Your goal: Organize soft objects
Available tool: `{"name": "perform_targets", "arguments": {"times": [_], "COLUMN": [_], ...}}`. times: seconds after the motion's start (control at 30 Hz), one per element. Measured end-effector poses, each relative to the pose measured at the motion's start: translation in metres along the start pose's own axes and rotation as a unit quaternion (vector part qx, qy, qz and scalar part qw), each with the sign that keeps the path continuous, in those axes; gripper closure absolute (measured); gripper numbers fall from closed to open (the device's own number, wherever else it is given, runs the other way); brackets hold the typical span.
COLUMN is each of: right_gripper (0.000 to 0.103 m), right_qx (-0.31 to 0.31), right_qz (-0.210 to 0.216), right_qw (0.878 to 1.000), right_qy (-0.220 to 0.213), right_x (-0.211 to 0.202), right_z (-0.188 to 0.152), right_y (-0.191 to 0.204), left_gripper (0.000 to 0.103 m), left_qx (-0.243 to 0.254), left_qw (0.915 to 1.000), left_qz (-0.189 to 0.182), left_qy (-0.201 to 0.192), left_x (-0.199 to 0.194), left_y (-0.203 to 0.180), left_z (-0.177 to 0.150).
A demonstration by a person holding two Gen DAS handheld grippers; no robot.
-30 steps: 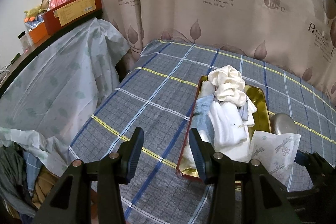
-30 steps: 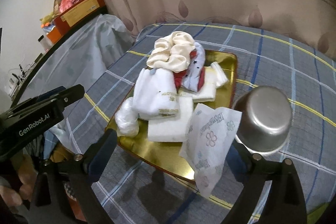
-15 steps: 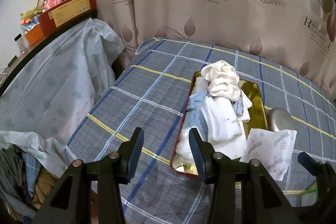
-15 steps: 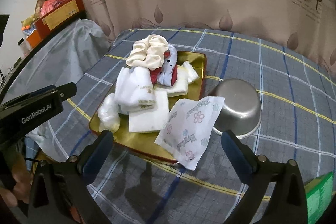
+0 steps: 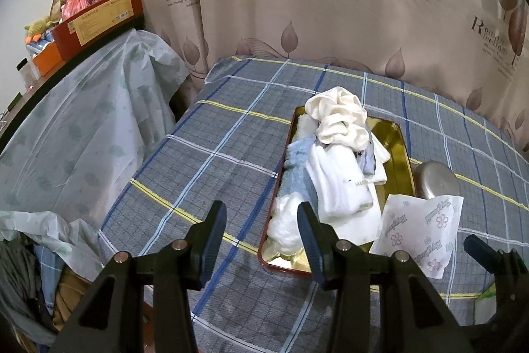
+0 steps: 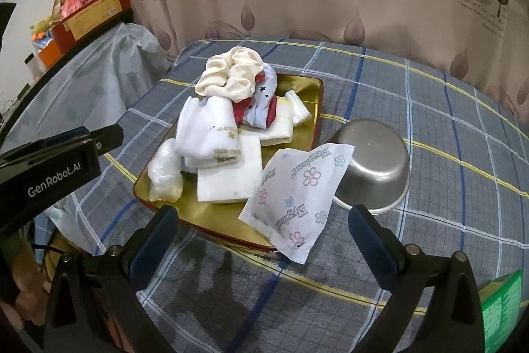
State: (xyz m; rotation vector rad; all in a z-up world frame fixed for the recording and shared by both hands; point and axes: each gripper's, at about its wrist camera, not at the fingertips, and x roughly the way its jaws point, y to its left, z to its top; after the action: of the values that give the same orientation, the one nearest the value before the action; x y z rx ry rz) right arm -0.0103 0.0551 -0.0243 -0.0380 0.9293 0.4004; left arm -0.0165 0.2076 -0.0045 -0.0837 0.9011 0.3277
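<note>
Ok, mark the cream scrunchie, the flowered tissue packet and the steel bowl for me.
cream scrunchie (image 6: 231, 73), right wrist view, on its ruffled middle atop the pile.
flowered tissue packet (image 6: 297, 194), right wrist view, on its printed face.
steel bowl (image 6: 373, 161), right wrist view, on its side wall.

Soft cloths (image 6: 211, 134) heaped on gold tray (image 6: 310, 95), cream scrunchie (image 6: 231, 76) topmost, floral packet (image 6: 297, 194) overhanging near edge

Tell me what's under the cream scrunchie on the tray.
The cream scrunchie rests on a white towel and star-print cloth in the gold tray. Anything deeper is covered.
</note>
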Motion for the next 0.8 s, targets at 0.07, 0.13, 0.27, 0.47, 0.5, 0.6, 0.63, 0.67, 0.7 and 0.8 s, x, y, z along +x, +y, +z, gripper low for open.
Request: {"name": "perform_targets", "arguments": {"times": [0.07, 0.13, 0.27, 0.47, 0.5, 0.6, 0.63, 0.67, 0.7, 0.8], "right_gripper": [0.001, 0.001, 0.001, 0.001, 0.001, 0.001, 0.001, 0.001, 0.001, 0.001], "right_qx": [0.000, 0.001, -0.003, -0.005, -0.006, -0.005, -0.006, -0.006, -0.007, -0.008], "right_qz": [-0.001, 0.002, 0.003, 0.002, 0.003, 0.003, 0.002, 0.002, 0.003, 0.004], "right_qw": [1.000, 1.000, 1.000, 1.000, 1.000, 1.000, 1.000, 1.000, 1.000, 1.000], "right_qy": [0.003, 0.007, 0.012, 0.015, 0.016, 0.018, 0.018, 0.020, 0.021, 0.025], "right_x": [0.0004, 0.0017, 0.0037, 0.0053, 0.0054, 0.0063, 0.0063, 0.0070, 0.0074, 0.0093], "right_z": [-0.0003, -0.0012, -0.0020, -0.0029, -0.0030, -0.0032, -0.0033, -0.0038, -0.0043, -0.0056], "right_y": [-0.0003, -0.0009, 0.0012, 0.0036, 0.0036, 0.0032, 0.0032, 0.0041, 0.0044, 0.0057], "left_gripper": [0.058, 0.058, 0.058, 0.058, 0.058, 0.058, 0.058, 0.058, 0.058, 0.058], "left_qx": [0.000, 0.000, 0.002, 0.004, 0.005, 0.006, 0.006, 0.007, 0.006, 0.007], "left_qw": [1.0000, 1.0000, 1.0000, 1.0000, 1.0000, 1.0000, 1.0000, 1.0000, 1.0000, 1.0000], "left_qz": [0.000, 0.001, 0.000, -0.003, -0.005, -0.003, -0.001, -0.001, -0.001, -0.004], "left_qy": [0.000, 0.000, 0.000, 0.001, 0.001, 0.002, 0.002, 0.002, 0.002, 0.003], "left_x": [0.0001, -0.0003, 0.0009, 0.0016, 0.0017, 0.0016, 0.0017, 0.0019, 0.0017, 0.0020], "left_y": [-0.0005, -0.0007, -0.0034, -0.0057, -0.0053, -0.0056, -0.0056, -0.0060, -0.0053, -0.0061], "left_z": [0.0000, 0.0002, -0.0011, -0.0021, -0.0019, -0.0019, -0.0020, -0.0024, -0.0017, -0.0020]}}
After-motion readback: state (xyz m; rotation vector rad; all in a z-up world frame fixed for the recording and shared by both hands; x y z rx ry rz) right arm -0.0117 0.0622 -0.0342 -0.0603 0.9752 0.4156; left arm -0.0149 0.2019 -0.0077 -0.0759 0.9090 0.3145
